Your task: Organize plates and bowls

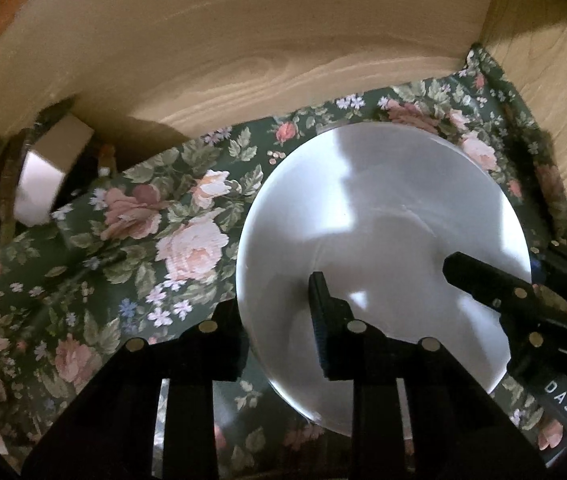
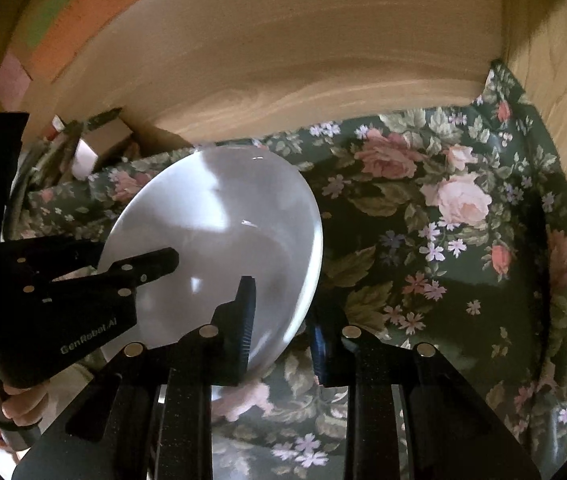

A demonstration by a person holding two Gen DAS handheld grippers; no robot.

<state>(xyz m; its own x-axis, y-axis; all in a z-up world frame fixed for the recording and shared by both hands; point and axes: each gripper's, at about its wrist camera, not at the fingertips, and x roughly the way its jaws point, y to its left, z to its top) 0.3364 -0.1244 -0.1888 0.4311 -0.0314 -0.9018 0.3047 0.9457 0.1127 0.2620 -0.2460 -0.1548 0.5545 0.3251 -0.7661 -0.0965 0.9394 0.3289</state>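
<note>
- A white plate [image 1: 383,240] sits over a dark green floral cloth [image 1: 143,240], inside a pale wood compartment with a back wall [image 1: 243,40].
- In the left wrist view, the left gripper [image 1: 279,320] is clamped on the plate's near left rim: one finger [image 1: 323,320] lies on top of the plate, and the other [image 1: 219,344] goes under the edge.
- From the right of that view, the right gripper [image 1: 483,276] reaches onto the plate's right rim.
- In the right wrist view, the right gripper [image 2: 283,328] is clamped on the plate [image 2: 219,232] at its near rim. One finger [image 2: 239,320] lies on the plate's face; the other [image 2: 323,352] is beside the edge, over the cloth [image 2: 443,220].
- The left gripper [image 2: 155,264] comes in from the left onto the plate, with a hand [image 2: 23,400] on its handle.
- The plate looks tilted; whether it touches the cloth cannot be told.
- Blurred boxes [image 1: 55,168] stand at the far left of the compartment.
</note>
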